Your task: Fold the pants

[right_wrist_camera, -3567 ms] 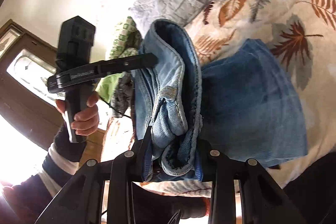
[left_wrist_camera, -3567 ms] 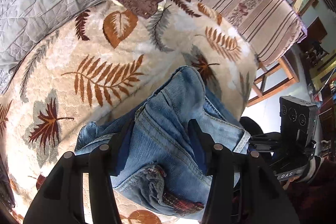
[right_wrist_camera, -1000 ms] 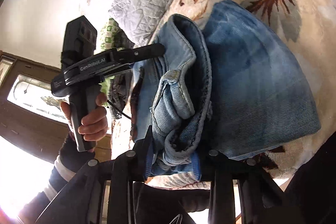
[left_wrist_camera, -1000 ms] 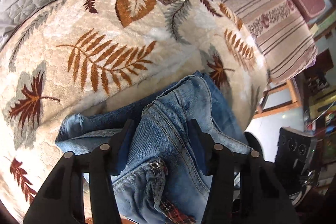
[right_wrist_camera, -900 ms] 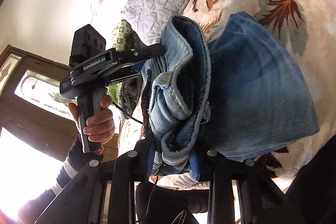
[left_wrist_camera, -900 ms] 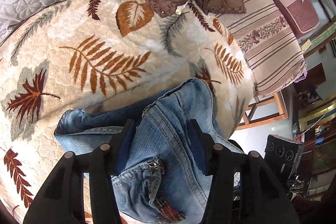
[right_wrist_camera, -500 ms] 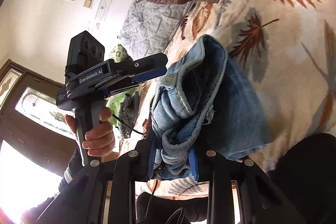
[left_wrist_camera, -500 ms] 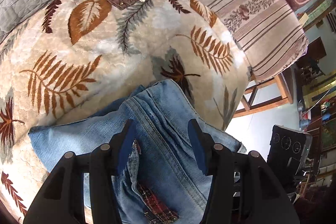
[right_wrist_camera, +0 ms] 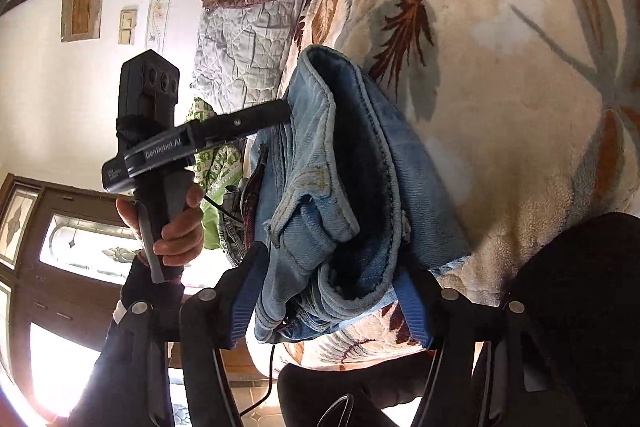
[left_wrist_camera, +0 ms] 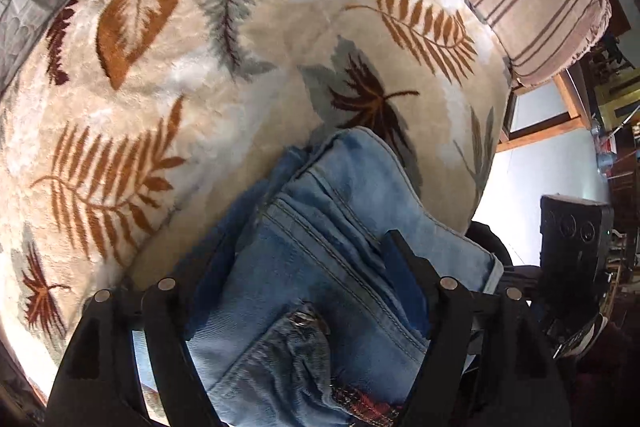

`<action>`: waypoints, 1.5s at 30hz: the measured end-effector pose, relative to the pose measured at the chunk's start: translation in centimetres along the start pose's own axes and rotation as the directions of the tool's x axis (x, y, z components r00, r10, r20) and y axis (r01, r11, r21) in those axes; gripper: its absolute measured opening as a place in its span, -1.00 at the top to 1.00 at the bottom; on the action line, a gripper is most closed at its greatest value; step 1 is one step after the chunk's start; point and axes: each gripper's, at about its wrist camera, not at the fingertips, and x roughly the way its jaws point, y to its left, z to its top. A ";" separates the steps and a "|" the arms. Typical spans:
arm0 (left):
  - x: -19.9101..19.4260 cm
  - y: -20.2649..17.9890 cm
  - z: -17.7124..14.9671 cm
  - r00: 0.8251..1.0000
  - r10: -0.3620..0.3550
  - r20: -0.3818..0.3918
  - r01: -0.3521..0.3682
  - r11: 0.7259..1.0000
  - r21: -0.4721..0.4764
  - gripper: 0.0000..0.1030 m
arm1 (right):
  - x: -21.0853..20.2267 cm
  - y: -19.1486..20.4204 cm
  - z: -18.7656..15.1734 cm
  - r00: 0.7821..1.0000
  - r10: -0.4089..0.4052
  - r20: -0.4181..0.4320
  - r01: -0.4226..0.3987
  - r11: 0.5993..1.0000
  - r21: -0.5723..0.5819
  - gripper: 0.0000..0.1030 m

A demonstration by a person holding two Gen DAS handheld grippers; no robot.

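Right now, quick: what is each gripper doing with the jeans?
Left gripper: opening, jeans between its fingers, pads off the denim.
Right gripper: opening, the folded jeans between its fingers, no longer pinched.

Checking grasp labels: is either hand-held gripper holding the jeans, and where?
Neither grips: both sets of jaws are opening, pads apart, with the folded jeans between them at the waistband end.
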 end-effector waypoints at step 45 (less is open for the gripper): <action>-1.3 8.1 -17.4 0.941 0.062 0.333 0.242 0.565 -0.789 -0.28 | 6.4 3.0 10.2 0.897 -0.439 0.056 0.423 0.812 -0.402 0.52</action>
